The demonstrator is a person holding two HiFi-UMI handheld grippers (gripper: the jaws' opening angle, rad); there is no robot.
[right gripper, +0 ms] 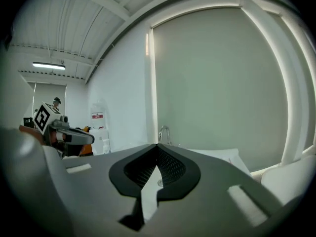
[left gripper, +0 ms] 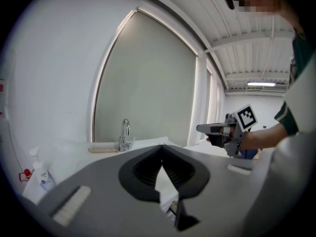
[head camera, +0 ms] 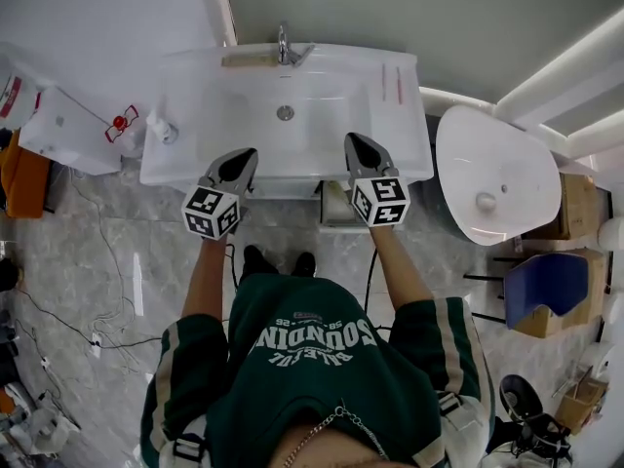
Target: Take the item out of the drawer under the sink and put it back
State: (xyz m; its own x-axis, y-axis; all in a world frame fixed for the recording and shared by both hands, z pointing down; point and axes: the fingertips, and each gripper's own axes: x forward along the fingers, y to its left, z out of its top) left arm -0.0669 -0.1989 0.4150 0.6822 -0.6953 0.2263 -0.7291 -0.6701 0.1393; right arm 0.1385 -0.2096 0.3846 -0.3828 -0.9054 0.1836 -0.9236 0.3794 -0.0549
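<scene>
Our green sweatshirt [head camera: 312, 378] fills the lower centre. Across the upper middle runs the white sink [head camera: 185, 169]; over its front edge we hold the left tongs [head camera: 244, 154] and right tongs [head camera: 354, 141], each pressed together on nothing. We cannot see the drawer's item.

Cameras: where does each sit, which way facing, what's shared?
Head view: on the person's head, steeply down at the sink; shows forearms, left gripper, right gripper, shoes.
Left gripper view: on the left gripper, along its shut jaws toward the faucet; right gripper at right.
Right gripper view: on the right gripper, along its shut jaws toward the faucet; left gripper at left.
Shared: faucet in all three.
</scene>
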